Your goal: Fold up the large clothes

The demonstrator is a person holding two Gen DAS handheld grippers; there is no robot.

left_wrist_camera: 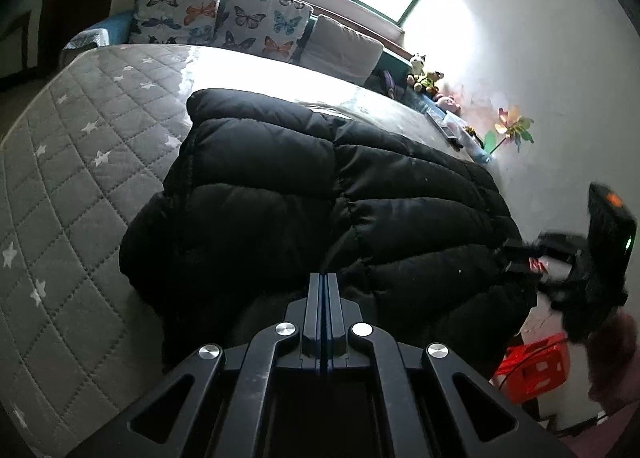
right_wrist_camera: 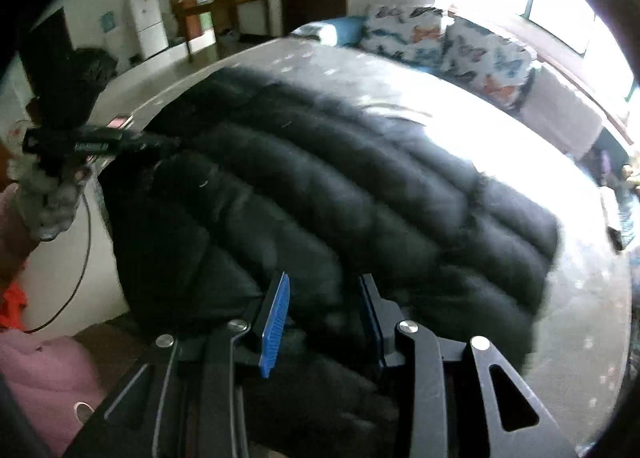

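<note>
**Jacket bundled on the bed, fold not yet tidy**

While the black puffer jacket (left_wrist_camera: 320,194) already lies doubled into a thick bundle on the quilted mattress (left_wrist_camera: 72,186), its near edge slumps over the bed's side just ahead of both sets of jaws, so I judge the fold partly done, with squaring and flattening left. The left gripper (left_wrist_camera: 324,278) is fully closed, its fingers pressed together; whether any fabric is pinched there, I cannot tell. The right gripper (right_wrist_camera: 324,298) stands partly open, with jacket filling the gap between its blue pads (right_wrist_camera: 276,318); a firm grip is not clear through the blur.

Beyond the jaws, bare mattress stretches toward the butterfly pillows (left_wrist_camera: 224,18), giving room to push forward. To the left jaws' right, a wall (left_wrist_camera: 540,98) and red stool (left_wrist_camera: 536,370) crowd that side.
</note>
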